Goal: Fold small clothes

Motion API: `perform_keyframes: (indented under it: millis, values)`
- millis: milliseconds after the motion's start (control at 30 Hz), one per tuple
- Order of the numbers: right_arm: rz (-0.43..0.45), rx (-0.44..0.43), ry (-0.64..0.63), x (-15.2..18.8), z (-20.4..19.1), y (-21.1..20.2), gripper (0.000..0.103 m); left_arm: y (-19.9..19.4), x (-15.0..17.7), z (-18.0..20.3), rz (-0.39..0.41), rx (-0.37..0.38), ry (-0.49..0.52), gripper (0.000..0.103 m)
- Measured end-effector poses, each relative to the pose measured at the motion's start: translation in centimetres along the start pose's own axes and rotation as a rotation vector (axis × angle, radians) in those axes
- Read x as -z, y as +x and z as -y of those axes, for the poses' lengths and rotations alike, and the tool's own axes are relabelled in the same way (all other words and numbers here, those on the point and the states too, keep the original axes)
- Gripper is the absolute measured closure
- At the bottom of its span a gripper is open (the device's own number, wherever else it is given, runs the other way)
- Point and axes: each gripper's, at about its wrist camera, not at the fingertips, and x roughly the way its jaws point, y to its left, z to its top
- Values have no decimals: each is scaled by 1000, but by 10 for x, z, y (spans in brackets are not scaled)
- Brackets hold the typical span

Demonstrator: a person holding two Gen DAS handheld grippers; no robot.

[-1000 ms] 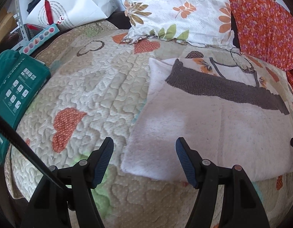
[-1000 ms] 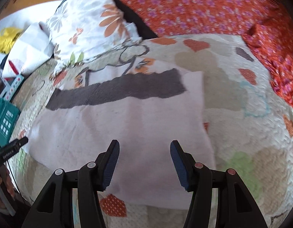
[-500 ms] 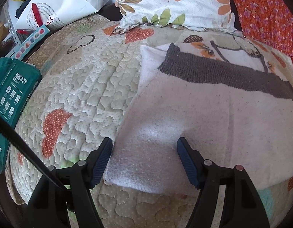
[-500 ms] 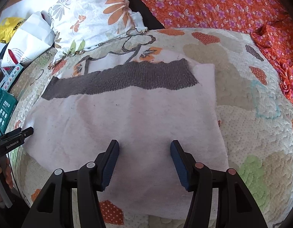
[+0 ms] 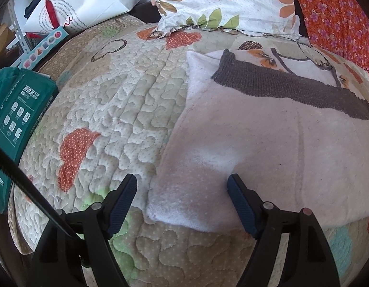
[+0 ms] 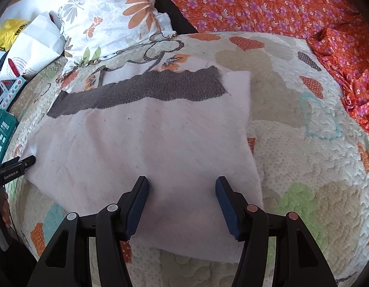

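A small white garment (image 5: 268,143) with a dark grey knitted band (image 5: 280,86) lies flat on the quilted bedspread (image 5: 117,110). It also shows in the right wrist view (image 6: 148,143), with the band (image 6: 141,91) at its far end. My left gripper (image 5: 182,193) is open, its fingers on either side of the garment's near left corner. My right gripper (image 6: 182,196) is open over the garment's near edge. The left gripper's tip (image 6: 24,163) shows at the garment's left edge.
A floral pillow (image 5: 227,2) and an orange flowered cloth (image 6: 268,4) lie at the back. A green package (image 5: 17,112), a white paper bag (image 5: 84,2) and a yellow bag (image 6: 7,33) sit at the left of the bed.
Both grippers have moved forward and down toward the garment. The left one now straddles the near left corner; the right one is over the near edge. Both stay open.
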Motion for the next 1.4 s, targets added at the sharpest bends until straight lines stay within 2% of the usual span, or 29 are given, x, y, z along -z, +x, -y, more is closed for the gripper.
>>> perform_keyframes:
  millis: [200,500,633,833,1000,1133,1400]
  values:
    - [-9,35,9,6,5,-2,36,-3,6,-10,1,-6,-12,25]
    - [-10,59,25,18,11,-12,36,-8,15,-30,-1,-11,-48,23]
    - [-12,104,19,24,13,-17,35,-13,18,-34,9,-25,-48,23]
    - [-22,133,112,32,38,-25,33,-18,20,-42,15,-31,-63,23]
    - [22,136,182,35,51,-43,33,-23,22,-50,22,-59,-87,23]
    - [69,118,191,36,44,-55,33,-24,22,-58,23,-70,-119,23]
    - [132,99,56,36,-1,-61,33,-21,18,-64,17,-39,-156,23]
